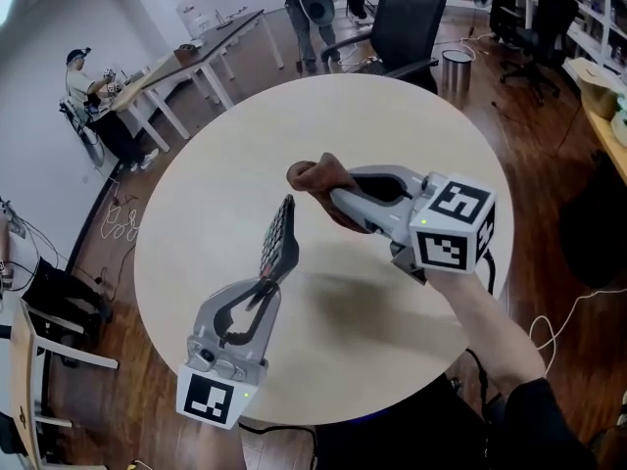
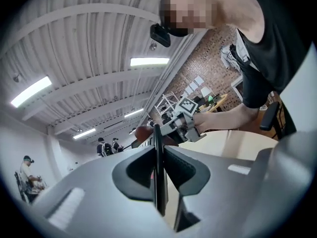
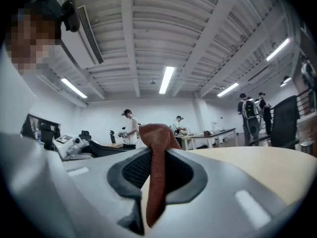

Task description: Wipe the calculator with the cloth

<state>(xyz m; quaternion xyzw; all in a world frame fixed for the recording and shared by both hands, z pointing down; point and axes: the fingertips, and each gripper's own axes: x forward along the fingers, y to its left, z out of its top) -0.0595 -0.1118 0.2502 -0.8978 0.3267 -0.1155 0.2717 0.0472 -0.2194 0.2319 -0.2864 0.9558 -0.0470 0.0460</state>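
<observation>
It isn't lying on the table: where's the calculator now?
Head view, centre: the calculator is held on edge above the round table, clamped in the left gripper, just left of the right gripper's brown cloth.

Light: bright, even, from ceiling strips
Shadows: one soft patch on the bench (diffuse edges)
Edges: fisheye bending, dark corners
Focus: foreground slightly soft

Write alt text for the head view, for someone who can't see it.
Seen from above, the left gripper holds a dark calculator on edge in its jaws over a round pale table, while the right gripper holds a bunched brown cloth close beside the calculator's top. Around the table lie a wooden floor, desks and office chairs.
</observation>
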